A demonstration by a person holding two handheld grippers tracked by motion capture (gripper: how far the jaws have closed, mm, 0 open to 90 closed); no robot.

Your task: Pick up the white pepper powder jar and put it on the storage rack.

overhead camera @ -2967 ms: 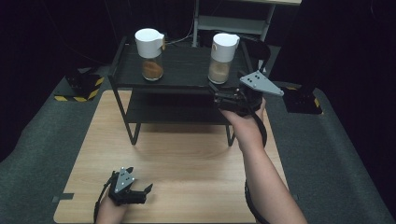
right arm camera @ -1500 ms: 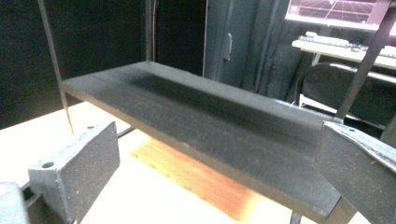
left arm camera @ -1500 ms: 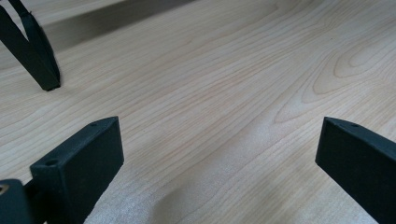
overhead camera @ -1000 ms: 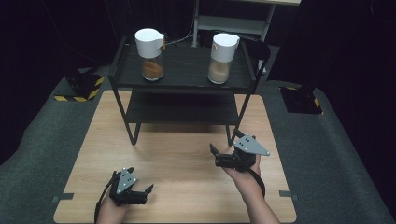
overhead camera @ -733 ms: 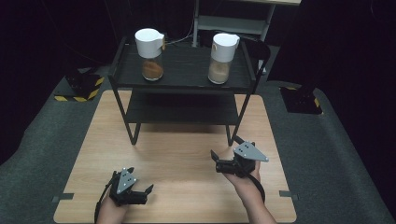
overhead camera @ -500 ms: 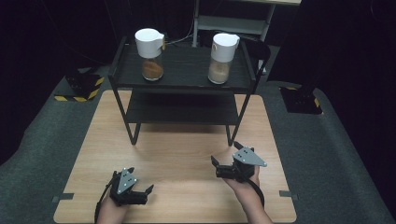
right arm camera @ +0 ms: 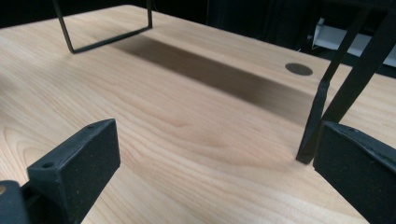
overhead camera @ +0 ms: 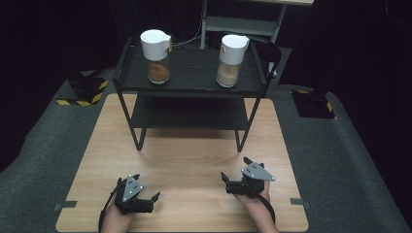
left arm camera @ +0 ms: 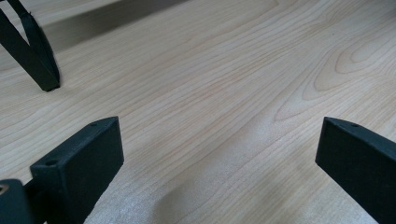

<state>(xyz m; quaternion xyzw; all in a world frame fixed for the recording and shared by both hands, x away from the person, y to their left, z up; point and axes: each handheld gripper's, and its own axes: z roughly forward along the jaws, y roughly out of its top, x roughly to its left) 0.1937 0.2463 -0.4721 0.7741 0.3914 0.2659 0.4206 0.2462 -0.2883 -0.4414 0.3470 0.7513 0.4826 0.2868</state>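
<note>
Dark room, wooden table [overhead camera: 194, 160], left gripper [overhead camera: 141, 201] and right gripper [overhead camera: 238, 182] low, jaws apart, empty, no readable writing.

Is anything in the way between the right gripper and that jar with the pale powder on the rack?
Nothing visible. The right gripper rests open near the table's front edge, and only bare wood lies between it and the rack. The jar stands on the top shelf, above table level, at the shelf's front edge, apart from the other jar.
</note>
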